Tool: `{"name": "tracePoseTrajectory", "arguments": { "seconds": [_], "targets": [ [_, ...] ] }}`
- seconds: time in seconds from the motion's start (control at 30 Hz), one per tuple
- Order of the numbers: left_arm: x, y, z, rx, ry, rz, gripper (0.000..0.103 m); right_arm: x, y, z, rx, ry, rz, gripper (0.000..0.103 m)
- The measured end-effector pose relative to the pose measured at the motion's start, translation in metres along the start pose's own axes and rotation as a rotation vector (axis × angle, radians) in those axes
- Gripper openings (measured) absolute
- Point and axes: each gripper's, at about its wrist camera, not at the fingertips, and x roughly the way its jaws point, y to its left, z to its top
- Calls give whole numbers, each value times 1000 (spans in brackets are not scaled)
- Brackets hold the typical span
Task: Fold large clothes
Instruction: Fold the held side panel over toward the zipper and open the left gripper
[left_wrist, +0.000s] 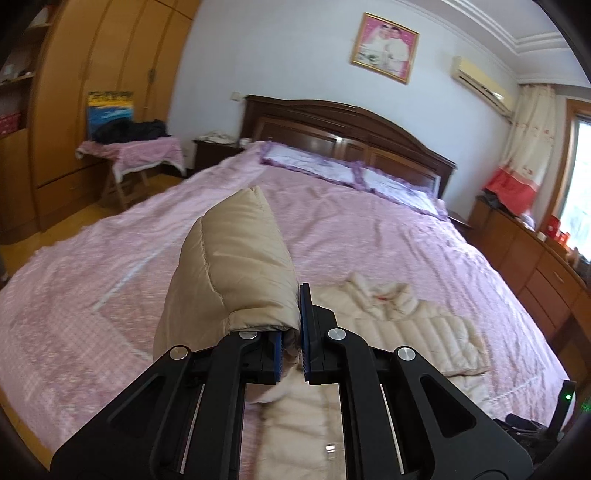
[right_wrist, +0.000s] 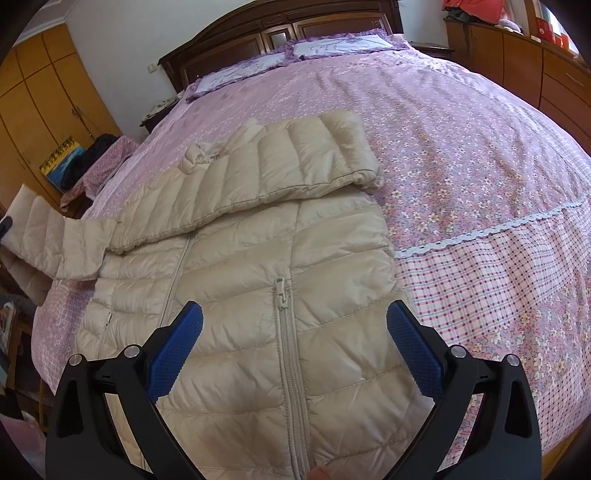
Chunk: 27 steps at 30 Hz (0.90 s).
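Pink flowered bedding covers the bed (left_wrist: 369, 229) below a dark wooden headboard (left_wrist: 351, 125). From the left wrist, the left gripper (left_wrist: 291, 347) has its jaws closed on the cuff of a beige sleeve (left_wrist: 236, 266), lifted clear of the bedspread, puffy and stitched in bands. From the right wrist, the jacket (right_wrist: 258, 295) lies flat, zipper (right_wrist: 291, 354) up, collar toward the headboard, its long axis running along the bed. One quilted sleeve is folded across the chest. The right gripper (right_wrist: 295, 336) hovers over it, jaws wide apart, empty.

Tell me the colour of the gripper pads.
Blue, with a dotted texture; the right gripper's pads show it best in the right wrist view.
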Motion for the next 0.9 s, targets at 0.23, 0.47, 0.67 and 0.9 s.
{"name": "tracePoseTrajectory", "arguments": {
  "seconds": [0.23,0.47,0.67,0.9],
  "targets": [
    [27,-47,-5,13,38,-102,7,-6,-9,0,20,-16,-11,96],
    [61,-96,-30,49,128,-189,7,-10,-19,-2,39,-18,-24,96],
    [93,-127,-65,72,235,-235,7,-9,-30,-3,57,-18,-38,96],
    [132,-142,-109,78,364,-248,7,-7,-37,-5,73,-11,-45,96]
  ]
}}
